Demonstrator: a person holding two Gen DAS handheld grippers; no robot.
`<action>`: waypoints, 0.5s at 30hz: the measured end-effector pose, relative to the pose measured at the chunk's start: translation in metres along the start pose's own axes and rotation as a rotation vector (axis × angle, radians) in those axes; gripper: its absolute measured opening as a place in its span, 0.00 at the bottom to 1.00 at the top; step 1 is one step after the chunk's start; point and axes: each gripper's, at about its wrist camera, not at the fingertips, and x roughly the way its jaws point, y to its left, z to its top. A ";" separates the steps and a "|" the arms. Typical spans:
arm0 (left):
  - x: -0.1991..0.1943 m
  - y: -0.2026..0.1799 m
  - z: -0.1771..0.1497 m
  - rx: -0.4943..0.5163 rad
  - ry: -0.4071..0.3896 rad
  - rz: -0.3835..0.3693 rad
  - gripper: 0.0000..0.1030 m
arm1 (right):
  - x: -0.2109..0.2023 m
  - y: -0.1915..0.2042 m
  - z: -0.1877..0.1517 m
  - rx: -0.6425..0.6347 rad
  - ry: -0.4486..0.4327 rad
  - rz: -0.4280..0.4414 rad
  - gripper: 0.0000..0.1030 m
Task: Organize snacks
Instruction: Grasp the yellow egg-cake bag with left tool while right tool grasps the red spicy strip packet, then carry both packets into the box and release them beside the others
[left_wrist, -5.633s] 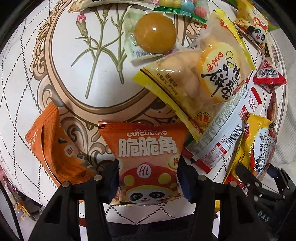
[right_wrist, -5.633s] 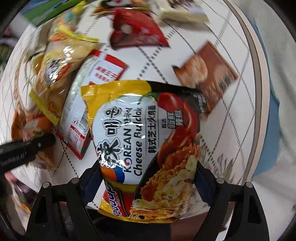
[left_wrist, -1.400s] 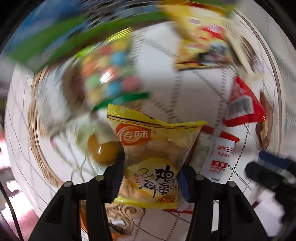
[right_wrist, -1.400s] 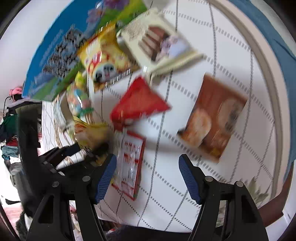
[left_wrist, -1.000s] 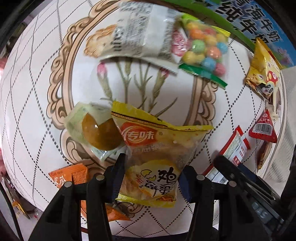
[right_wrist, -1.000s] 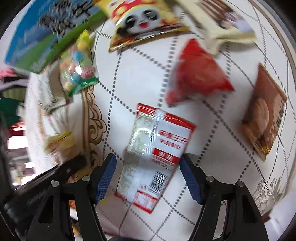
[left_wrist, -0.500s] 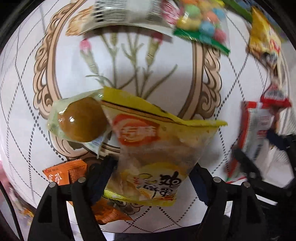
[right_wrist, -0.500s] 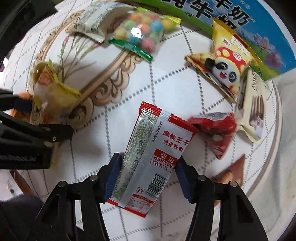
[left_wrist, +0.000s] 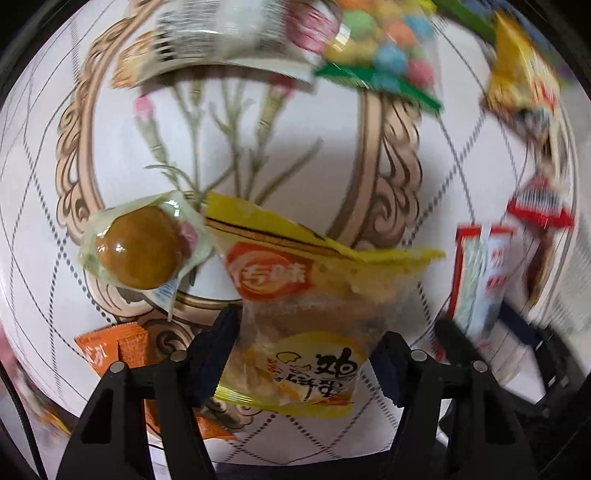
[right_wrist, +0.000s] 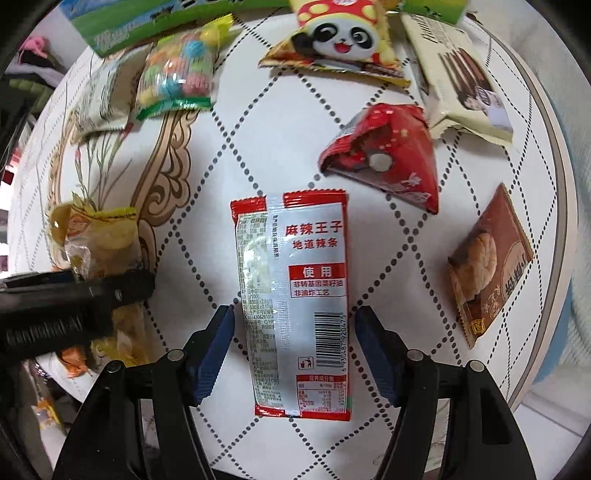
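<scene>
The left gripper (left_wrist: 303, 354) has just been closing its jaws around the yellow egg-crisp packet (left_wrist: 314, 299); the pads sit at its sides, though I can't tell if they actually bite. It's a puffy, crinkly bag, light and slippery, with likely brittle contents, so I'd pinch mid-body gently. The right gripper (right_wrist: 293, 350) straddles the red-and-white spicy strip packet (right_wrist: 295, 295), with its jaws just widened and gaps on both sides. The round patterned tablecloth (right_wrist: 229, 147) has more snacks from 10 to 2 o'clock.
</scene>
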 end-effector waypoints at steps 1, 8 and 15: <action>0.002 -0.004 -0.001 0.022 0.001 0.018 0.64 | 0.002 0.003 -0.001 -0.010 0.000 -0.007 0.69; -0.005 -0.019 -0.025 -0.019 -0.074 0.021 0.49 | 0.015 0.002 -0.007 -0.035 -0.030 -0.022 0.50; -0.052 0.001 -0.038 -0.013 -0.121 -0.006 0.47 | -0.020 0.002 -0.032 -0.068 -0.100 0.044 0.45</action>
